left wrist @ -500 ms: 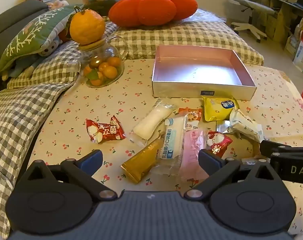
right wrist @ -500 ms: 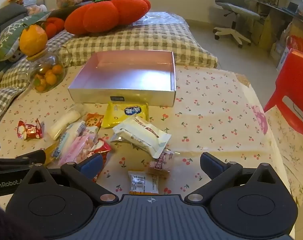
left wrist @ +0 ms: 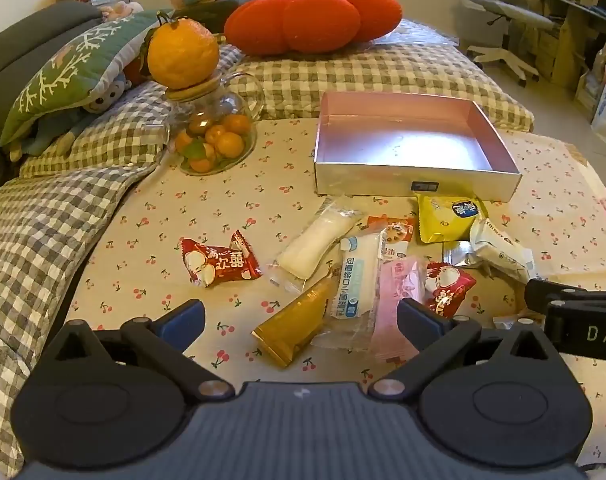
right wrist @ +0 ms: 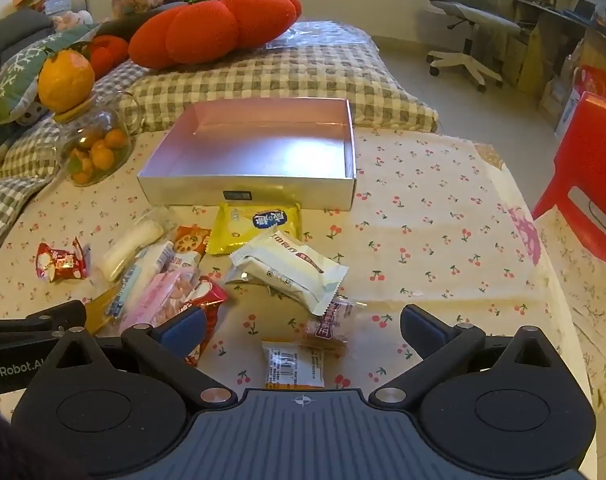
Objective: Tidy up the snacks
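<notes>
- The table (right wrist: 443, 208) wears a cherry-print cloth, with a checked cushion (right wrist: 287, 76) behind it.
- A shallow silver box (left wrist: 415, 178) sits open toward the back, nothing inside it.
- A glass jar (left wrist: 215, 136) of small oranges stands to the box's left.
- Snacks lie in a loose heap just in front of the box: a yellow packet (left wrist: 447, 218), a white wrapper (right wrist: 291, 268), a pink one (left wrist: 395, 304), a lone red candy pack (left wrist: 219, 260) off to the left.
- The left gripper (left wrist: 301, 320) hangs over the heap, fingers spread wide, holding nothing.
- The right gripper (right wrist: 303, 328) hangs likewise spread over a small orange-edged packet (right wrist: 293, 366).
</notes>
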`<state>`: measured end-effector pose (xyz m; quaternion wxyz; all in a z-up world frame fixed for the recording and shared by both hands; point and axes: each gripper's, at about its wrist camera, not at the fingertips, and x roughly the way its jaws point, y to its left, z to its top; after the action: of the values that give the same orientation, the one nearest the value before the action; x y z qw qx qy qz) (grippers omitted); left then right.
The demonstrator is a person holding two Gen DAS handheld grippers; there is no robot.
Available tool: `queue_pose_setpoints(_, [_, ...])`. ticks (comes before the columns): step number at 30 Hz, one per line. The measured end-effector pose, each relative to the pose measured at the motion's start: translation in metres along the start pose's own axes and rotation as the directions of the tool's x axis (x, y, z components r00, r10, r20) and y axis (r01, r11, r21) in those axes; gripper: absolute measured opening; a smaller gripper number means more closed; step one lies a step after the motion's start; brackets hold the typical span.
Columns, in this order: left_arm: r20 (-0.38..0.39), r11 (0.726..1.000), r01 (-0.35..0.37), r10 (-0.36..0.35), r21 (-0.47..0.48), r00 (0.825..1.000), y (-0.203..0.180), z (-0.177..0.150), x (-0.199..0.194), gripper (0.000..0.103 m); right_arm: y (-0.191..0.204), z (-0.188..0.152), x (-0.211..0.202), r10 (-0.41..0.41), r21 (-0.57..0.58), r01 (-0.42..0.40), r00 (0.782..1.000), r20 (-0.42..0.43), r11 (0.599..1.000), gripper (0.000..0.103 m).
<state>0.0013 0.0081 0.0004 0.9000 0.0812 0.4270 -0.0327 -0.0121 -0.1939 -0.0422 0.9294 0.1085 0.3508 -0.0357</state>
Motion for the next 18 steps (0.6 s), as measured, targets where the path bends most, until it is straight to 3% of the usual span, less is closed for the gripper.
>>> queue_pose_setpoints(18, [-0.010,1.000,-0.016,0.016,0.000,1.000,-0.0019,-0.0010,0.0030,0.102,-0.0012,-0.0010,0.0062,0.028,0.019,-0.027,0.998,-0.048,0.999,0.103])
